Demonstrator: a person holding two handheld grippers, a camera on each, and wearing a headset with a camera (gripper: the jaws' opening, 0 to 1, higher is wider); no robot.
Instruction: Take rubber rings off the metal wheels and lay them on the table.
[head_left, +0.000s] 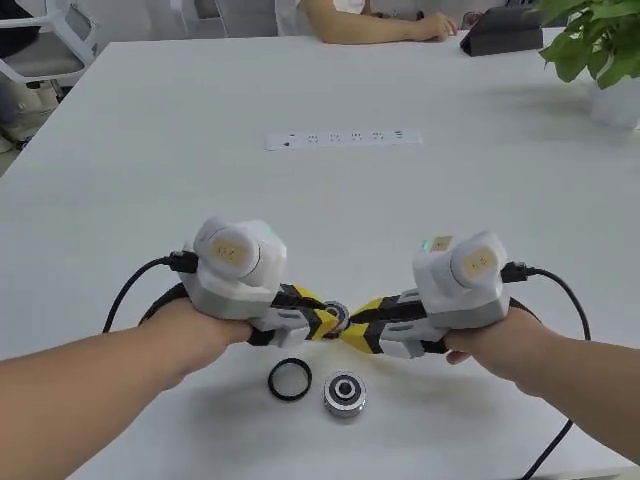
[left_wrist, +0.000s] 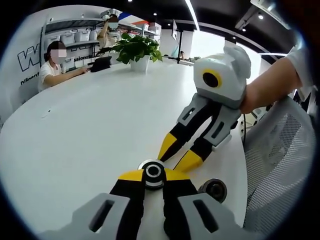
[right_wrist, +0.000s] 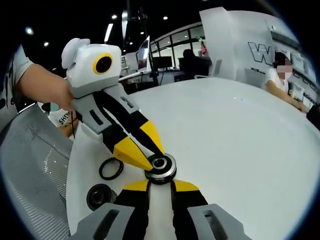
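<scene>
A small metal wheel (head_left: 333, 317) with a dark rim is held just above the table between both grippers. My left gripper (head_left: 325, 320) is shut on this wheel (left_wrist: 152, 173), one yellow tip on each side. My right gripper (head_left: 350, 326) faces it from the right, jaws a little apart, tips at the wheel (right_wrist: 161, 167). It enters the left gripper view as the right gripper (left_wrist: 177, 154). The left gripper (right_wrist: 150, 157) enters the right gripper view from the left. A loose black rubber ring (head_left: 272, 380) (right_wrist: 101, 169) and a second wheel (head_left: 344, 393) (left_wrist: 214, 189) (right_wrist: 100, 196) lie on the white table (head_left: 200, 150) below.
A white power strip (head_left: 343, 138) lies mid-table. A potted plant (head_left: 600, 40) stands at the far right, near a dark tablet (head_left: 505, 30) and a seated person's arm (head_left: 370, 22). Black cables (head_left: 130, 290) trail from both grippers. A mesh chair (left_wrist: 280, 165) stands by the near edge.
</scene>
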